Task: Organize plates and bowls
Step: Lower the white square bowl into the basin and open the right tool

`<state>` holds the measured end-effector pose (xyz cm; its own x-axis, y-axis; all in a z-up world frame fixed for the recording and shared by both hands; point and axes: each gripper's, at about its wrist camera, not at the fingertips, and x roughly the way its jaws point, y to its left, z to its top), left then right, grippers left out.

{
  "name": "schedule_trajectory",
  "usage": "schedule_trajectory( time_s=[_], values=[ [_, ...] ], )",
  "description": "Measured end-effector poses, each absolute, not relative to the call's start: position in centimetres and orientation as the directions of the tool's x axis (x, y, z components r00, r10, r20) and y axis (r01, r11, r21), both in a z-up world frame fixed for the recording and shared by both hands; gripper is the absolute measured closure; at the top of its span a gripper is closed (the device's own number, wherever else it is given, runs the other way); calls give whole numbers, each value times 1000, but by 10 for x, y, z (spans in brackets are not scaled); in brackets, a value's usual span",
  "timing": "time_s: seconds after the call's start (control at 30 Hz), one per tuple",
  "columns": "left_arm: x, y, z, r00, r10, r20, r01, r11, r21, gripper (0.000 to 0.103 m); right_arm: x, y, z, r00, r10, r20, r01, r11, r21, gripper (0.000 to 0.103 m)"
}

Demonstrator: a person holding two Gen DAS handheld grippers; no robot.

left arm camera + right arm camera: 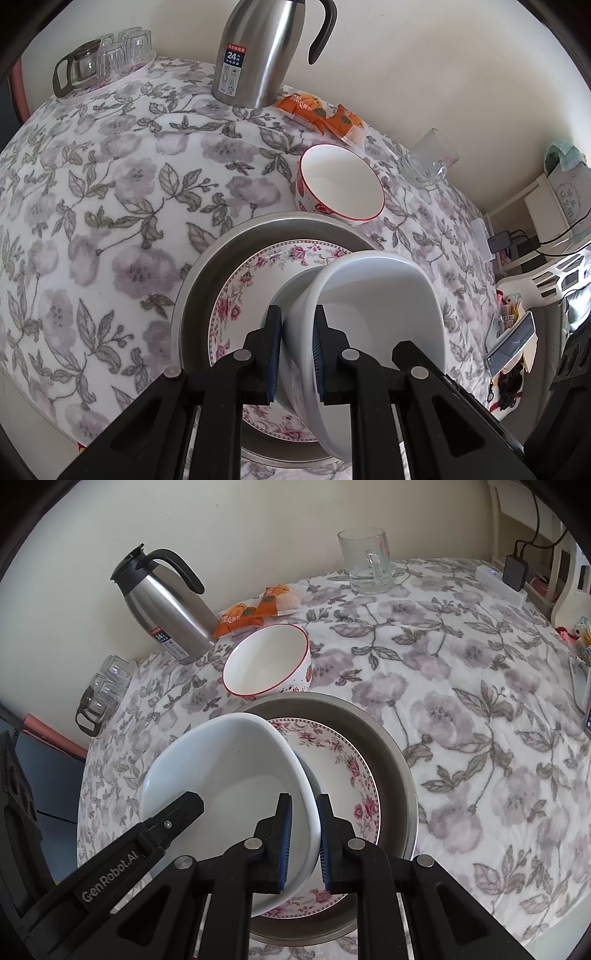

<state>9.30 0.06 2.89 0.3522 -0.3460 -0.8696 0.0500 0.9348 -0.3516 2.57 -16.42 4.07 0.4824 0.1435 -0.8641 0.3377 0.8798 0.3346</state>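
The left gripper (297, 356) is pinching the left rim of the white bowl (376, 295), jaws nearly closed on the wall. The bowl is hanging tilted just above the floral plate (251, 284), which is sitting inside the metal pan (207, 266). The right gripper (304, 840) is clamping the bowl's opposite rim. Glazed ceramic is likely heavy, stiff, slippery and breakable, so gripping the rim on two sides seems wise. The grippers are hiding the bowl's near edge and foot; behind the plate, the red-rimmed bowl (341, 184) is waiting.

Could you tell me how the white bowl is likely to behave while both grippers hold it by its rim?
The white bowl looks rigid, glazed ceramic, so probably slippery and chip-prone. Pinched at opposite rim edges, it hangs tilted over the floral plate and may pivot.
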Motion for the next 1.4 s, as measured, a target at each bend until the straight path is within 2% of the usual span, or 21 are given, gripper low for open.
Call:
schedule_trajectory(
  time_s=[1.23, 1.4],
  values=[
    [95, 8, 37, 369, -364, -855, 47, 926, -374, 89, 25, -166, 40, 477, 164, -863, 332, 876, 350, 87],
    [95, 9, 37, 371, -365, -854, 42, 925, -378, 86, 24, -168, 41, 482, 159, -862, 334, 876, 348, 87]
  ],
)
